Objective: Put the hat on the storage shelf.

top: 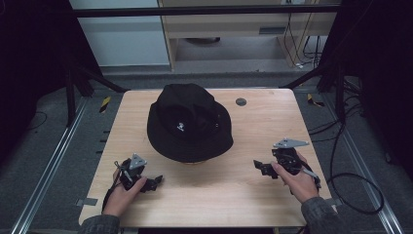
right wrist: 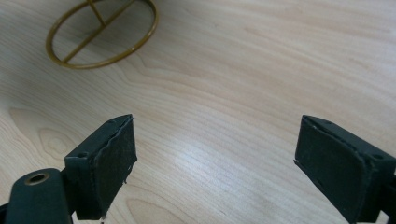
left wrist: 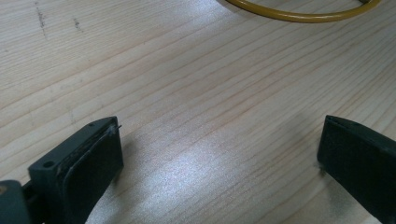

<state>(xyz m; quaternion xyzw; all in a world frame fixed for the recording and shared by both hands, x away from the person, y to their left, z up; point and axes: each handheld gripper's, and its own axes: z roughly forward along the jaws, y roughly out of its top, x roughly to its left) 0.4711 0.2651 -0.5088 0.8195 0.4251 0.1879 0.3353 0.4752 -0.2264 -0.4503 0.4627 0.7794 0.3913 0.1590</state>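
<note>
A black bucket hat [top: 189, 122] with a small white logo sits at the middle back of the wooden table [top: 219, 200]. It rests over a gold wire ring stand [right wrist: 93, 66], whose rim [left wrist: 299, 17] lies just ahead of my left jaws. My left gripper [top: 155, 183] is held near the front left, in front of the hat's brim and apart from it. It is open over bare wood [left wrist: 219, 154]. My right gripper [top: 260, 168] is at the front right, pointing left toward the hat, also open with nothing between its pads [right wrist: 215, 154].
A small dark round disc [top: 240, 102] is set in the table behind the hat to the right. Black frame struts [top: 336, 83] rise at both back corners. Cables [top: 350, 190] coil on the floor to the right.
</note>
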